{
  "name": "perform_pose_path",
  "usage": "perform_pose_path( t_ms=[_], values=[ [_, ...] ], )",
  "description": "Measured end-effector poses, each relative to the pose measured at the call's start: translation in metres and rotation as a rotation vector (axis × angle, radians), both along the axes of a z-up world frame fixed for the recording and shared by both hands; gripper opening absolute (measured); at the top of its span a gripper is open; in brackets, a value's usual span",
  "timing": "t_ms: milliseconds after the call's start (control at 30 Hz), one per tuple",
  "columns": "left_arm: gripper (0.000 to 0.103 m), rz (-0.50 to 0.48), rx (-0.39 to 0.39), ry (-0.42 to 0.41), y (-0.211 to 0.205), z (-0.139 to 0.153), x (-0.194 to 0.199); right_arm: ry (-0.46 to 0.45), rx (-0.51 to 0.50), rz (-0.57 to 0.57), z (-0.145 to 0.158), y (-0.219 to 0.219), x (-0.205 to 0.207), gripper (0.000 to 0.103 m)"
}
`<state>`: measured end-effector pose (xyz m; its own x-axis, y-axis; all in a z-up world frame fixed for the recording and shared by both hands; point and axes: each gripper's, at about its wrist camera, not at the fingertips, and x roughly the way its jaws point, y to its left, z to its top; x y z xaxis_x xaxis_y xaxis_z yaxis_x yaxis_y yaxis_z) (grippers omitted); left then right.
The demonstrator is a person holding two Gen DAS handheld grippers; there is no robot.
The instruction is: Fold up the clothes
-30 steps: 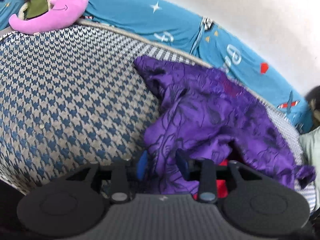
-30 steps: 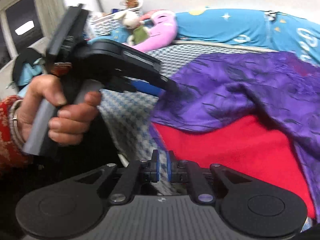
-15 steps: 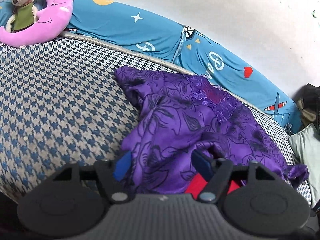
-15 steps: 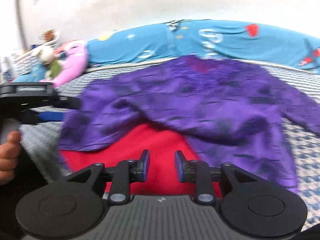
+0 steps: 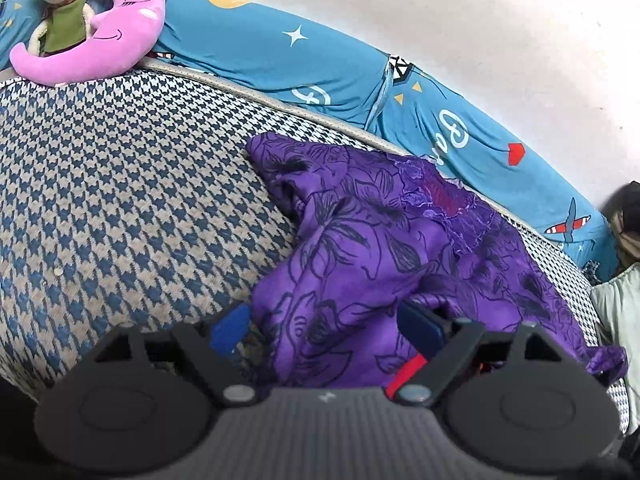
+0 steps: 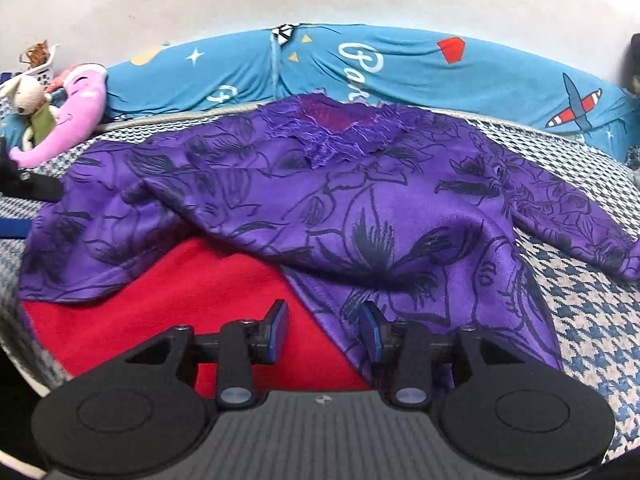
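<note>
- The purple garment point(image 6: 360, 208) lay spread across frame centre, red lining point(image 6: 200, 300) exposed lower left.
- The right gripper point(image 6: 323, 334) stood parted over the hem.
- The left gripper point(image 5: 326, 330) gaped around the cloth edge.
- Judgement: grasp single-layer hem corners evenly.

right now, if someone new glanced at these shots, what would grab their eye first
The purple floral top dominates, spread over the houndstooth bed cover with its hem flipped up to show bright red lining. Both the left gripper and the right gripper hang open at its near edge. Behind, a pink moon plush with a stuffed bunny sits against blue cartoon bedding.
</note>
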<state>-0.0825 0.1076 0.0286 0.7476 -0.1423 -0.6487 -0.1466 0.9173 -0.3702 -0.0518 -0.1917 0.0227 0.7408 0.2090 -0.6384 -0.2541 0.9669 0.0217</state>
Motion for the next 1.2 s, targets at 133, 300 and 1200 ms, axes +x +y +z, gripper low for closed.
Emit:
perform_pose_path(
  t_ms=[133,300,1200],
  values=[
    [0.086,0.005,0.016,0.007,0.000,-0.003,0.002,-0.006,0.021,-0.012,0.001,-0.004,0.004,0.032],
    [0.089,0.025,0.029,0.016,0.004,-0.005,0.004,-0.025,0.057,-0.014,0.013,-0.012,-0.005,0.009],
    [0.097,0.126,0.058,0.037,0.017,-0.006,0.004,-0.150,0.113,-0.081,0.048,-0.039,-0.055,0.033]
  ],
)
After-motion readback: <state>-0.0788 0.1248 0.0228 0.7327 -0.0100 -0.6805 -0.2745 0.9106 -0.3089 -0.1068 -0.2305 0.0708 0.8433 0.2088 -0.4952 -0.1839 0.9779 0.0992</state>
